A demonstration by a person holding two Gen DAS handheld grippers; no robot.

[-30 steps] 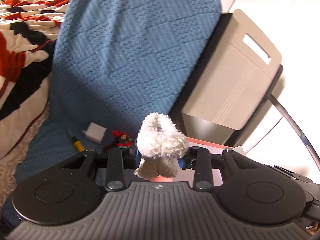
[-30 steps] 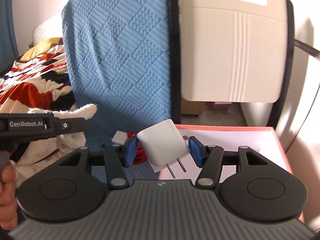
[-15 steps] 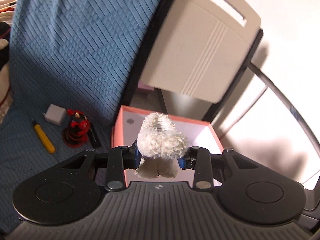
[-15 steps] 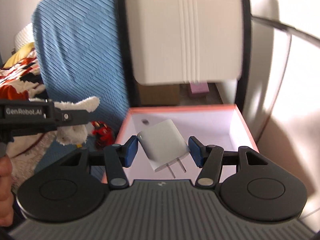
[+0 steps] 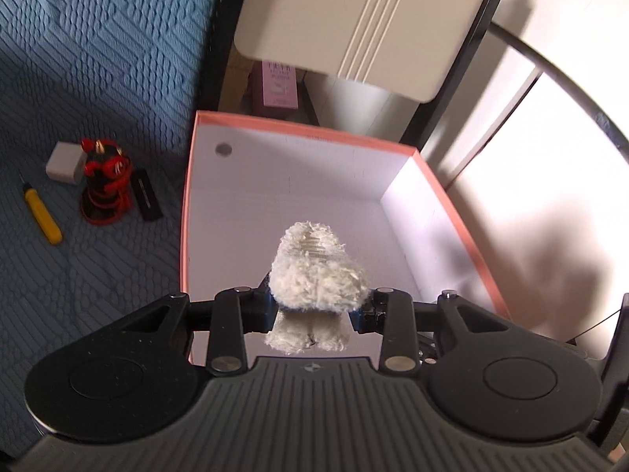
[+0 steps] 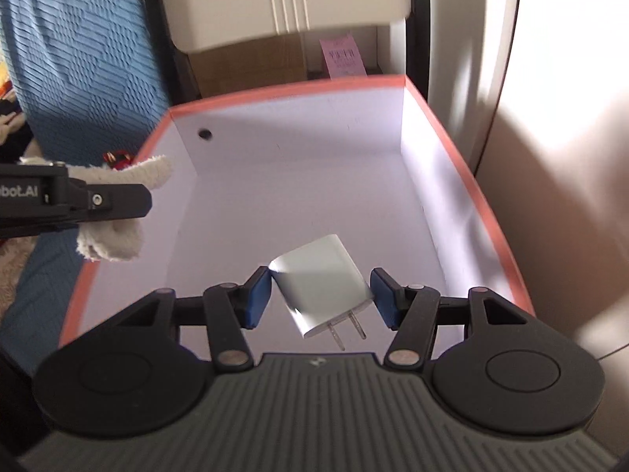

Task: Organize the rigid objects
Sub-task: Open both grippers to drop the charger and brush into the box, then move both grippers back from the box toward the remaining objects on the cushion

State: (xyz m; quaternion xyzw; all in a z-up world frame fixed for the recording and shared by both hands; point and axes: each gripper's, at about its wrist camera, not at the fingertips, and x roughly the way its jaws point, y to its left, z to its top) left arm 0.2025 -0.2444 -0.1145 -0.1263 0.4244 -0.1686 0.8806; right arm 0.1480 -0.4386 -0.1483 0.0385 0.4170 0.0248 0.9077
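My left gripper point(image 5: 314, 306) is shut on a white plush toy point(image 5: 316, 275) and holds it over the near end of an open pink box point(image 5: 188, 204) with a white inside. My right gripper point(image 6: 320, 295) is shut on a white plug charger point(image 6: 320, 287), prongs pointing back at the camera, also above the box point(image 6: 487, 204). The left gripper with the plush point(image 6: 118, 204) shows at the left of the right wrist view, over the box's left rim.
On the blue textured cover point(image 5: 98, 59) left of the box lie a yellow-handled tool point(image 5: 43, 216), a second white charger point(image 5: 63, 163), a red figurine point(image 5: 104, 181) and a small black block point(image 5: 145, 194). A beige chair back point(image 5: 354, 27) stands behind the box.
Both grippers have swung right from the blue cover and tilted down over the open pink box, each still holding its object.
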